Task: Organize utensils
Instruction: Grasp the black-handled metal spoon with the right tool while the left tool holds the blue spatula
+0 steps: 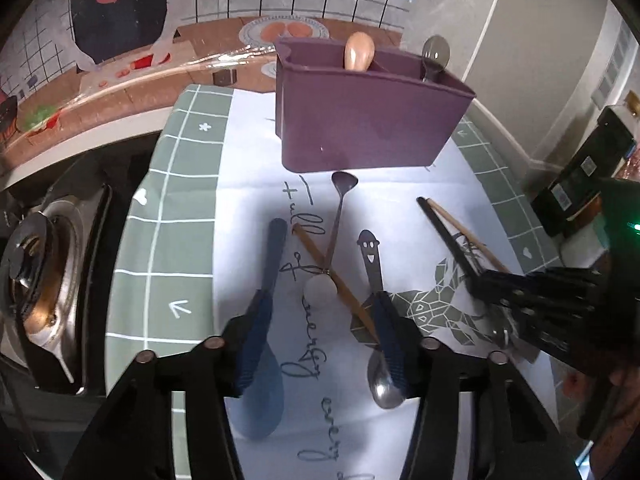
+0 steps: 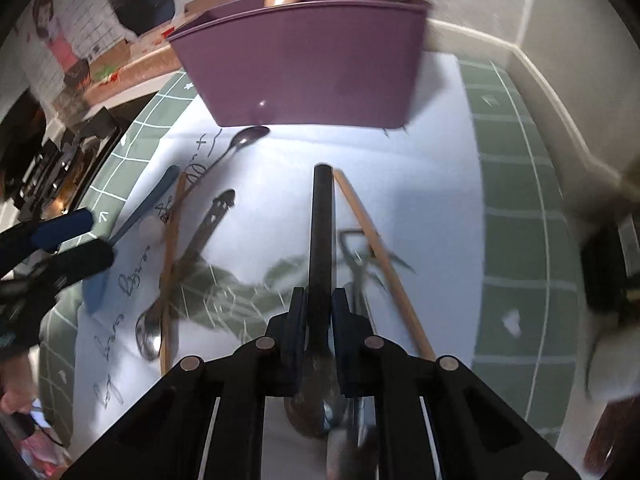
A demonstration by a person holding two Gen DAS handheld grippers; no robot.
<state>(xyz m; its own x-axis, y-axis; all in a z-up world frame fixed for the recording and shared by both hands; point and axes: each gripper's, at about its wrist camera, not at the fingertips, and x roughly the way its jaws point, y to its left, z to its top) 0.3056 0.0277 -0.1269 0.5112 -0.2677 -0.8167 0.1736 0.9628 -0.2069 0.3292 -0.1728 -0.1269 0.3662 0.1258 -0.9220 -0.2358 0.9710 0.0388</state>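
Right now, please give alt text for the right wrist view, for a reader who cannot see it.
The right gripper is shut on a black-handled spoon lying on the white mat. A chopstick lies beside it, and the purple caddy stands behind.

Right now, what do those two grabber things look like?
Both are black plastic with slotted, angled frames. The left gripper has dark blue ridged pads on its fingers and round silver bolts at the joints. The right gripper matches it, and a small green light glows on its body.
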